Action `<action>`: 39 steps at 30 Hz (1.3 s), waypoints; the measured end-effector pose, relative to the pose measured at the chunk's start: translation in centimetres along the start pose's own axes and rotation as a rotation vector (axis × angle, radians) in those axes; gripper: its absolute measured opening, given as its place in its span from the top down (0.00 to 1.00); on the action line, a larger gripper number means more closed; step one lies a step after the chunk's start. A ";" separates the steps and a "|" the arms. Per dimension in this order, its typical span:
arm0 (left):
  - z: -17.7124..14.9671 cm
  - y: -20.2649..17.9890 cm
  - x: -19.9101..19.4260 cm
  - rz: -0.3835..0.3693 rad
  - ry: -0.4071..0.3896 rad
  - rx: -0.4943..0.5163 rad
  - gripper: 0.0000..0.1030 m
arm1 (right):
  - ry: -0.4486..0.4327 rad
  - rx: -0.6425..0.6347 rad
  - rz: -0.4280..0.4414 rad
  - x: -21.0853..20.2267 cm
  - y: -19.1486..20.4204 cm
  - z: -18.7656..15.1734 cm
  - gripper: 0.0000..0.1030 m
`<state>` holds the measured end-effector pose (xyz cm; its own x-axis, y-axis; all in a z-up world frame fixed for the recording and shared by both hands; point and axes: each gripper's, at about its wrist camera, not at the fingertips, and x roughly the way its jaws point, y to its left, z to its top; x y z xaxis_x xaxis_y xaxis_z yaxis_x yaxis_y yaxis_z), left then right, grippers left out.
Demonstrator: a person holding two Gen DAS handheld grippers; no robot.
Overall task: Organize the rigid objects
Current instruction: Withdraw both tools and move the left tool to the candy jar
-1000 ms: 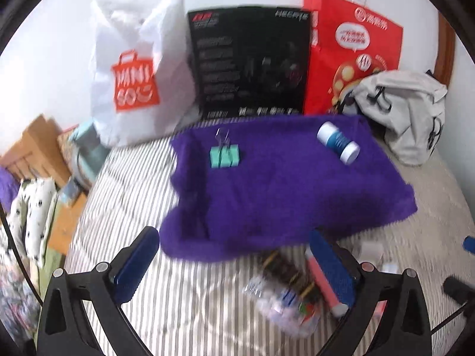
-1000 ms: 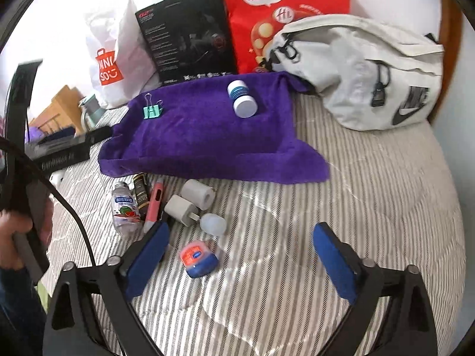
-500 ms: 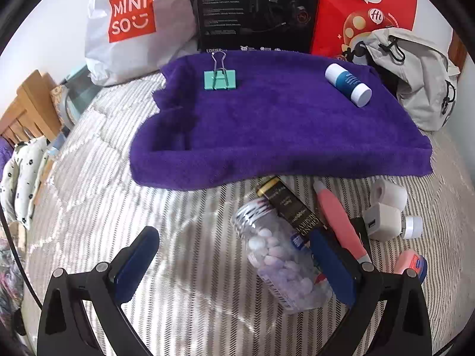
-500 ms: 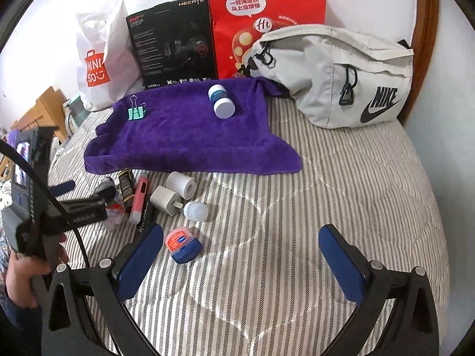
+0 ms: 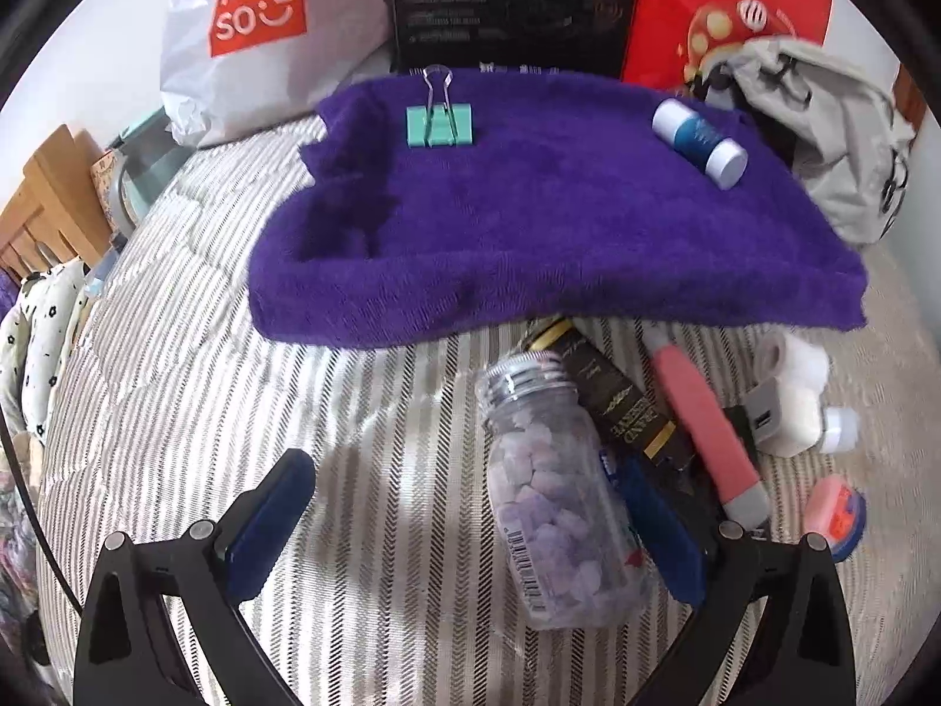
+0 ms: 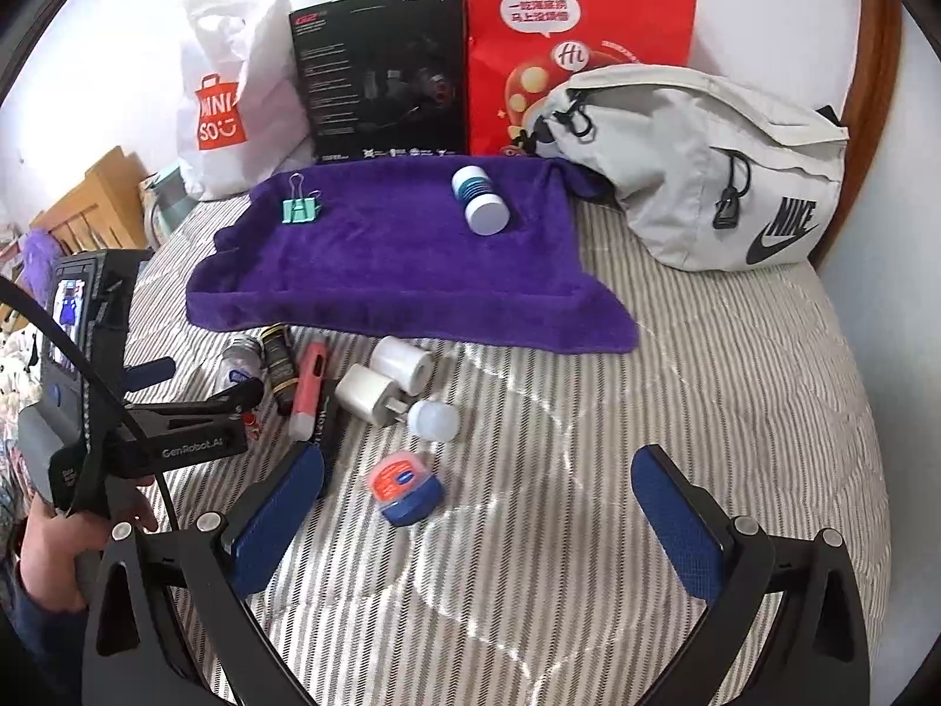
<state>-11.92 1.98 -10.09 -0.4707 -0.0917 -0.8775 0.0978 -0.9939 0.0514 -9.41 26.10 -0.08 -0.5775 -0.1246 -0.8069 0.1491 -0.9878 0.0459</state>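
Note:
A clear bottle of pale purple tablets (image 5: 553, 488) lies on the striped bed, between the fingers of my open left gripper (image 5: 467, 529) and close to its right pad. To its right lie a dark tube (image 5: 611, 400), a pink pen-like tool (image 5: 706, 429), a white charger (image 5: 782, 412) and a small blue and red tin (image 5: 835, 515). The purple towel (image 5: 559, 206) carries a green binder clip (image 5: 439, 123) and a blue and white bottle (image 5: 700, 141). My right gripper (image 6: 476, 512) is open above the bed, just behind the tin (image 6: 406, 485). The left gripper (image 6: 200, 379) shows at that view's left, held by a hand.
Behind the towel (image 6: 411, 259) stand a white Miniso bag (image 6: 235, 106), a black box (image 6: 382, 70) and a red paper bag (image 6: 576, 47). A grey Nike bag (image 6: 706, 176) lies at the right. A white roll (image 6: 403, 356) and white cap (image 6: 435, 420) sit near the charger (image 6: 367, 394).
My left gripper has dropped and moved forward, so the tablet bottle now lies between its open fingers. The right gripper has drawn back a little and stays open.

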 end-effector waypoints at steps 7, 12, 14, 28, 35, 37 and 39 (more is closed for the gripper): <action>-0.2 0.2 0.0 -0.005 -0.024 -0.010 0.00 | 0.034 0.004 -0.011 0.9 -0.5 -0.1 0.00; -0.1 0.9 -1.7 -0.061 -0.072 -0.049 0.00 | 0.061 0.004 -0.021 1.6 -0.6 -0.2 0.00; 0.1 0.9 -2.0 -0.081 -0.083 -0.059 0.00 | 0.067 0.002 -0.027 1.7 -0.5 -0.4 0.00; 0.8 0.6 0.1 -0.085 -0.030 -0.138 0.00 | 0.110 0.004 -0.026 2.8 -0.6 -0.8 0.00; 0.5 0.8 0.5 -0.089 -0.023 -0.135 0.00 | 0.121 -0.002 -0.028 3.1 -0.6 -0.9 0.00; 0.5 0.8 0.4 -0.088 -0.023 -0.135 0.00 | 0.125 -0.003 -0.026 3.2 -0.5 -1.0 0.00; 0.5 0.9 0.4 -0.089 -0.022 -0.135 0.00 | 0.134 -0.006 -0.027 3.5 -0.5 -1.1 0.00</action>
<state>-12.50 1.05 -10.14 -0.5021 -0.0065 -0.8648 0.1709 -0.9810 -0.0919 -10.60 26.25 -3.56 -0.4689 -0.0838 -0.8793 0.1403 -0.9899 0.0195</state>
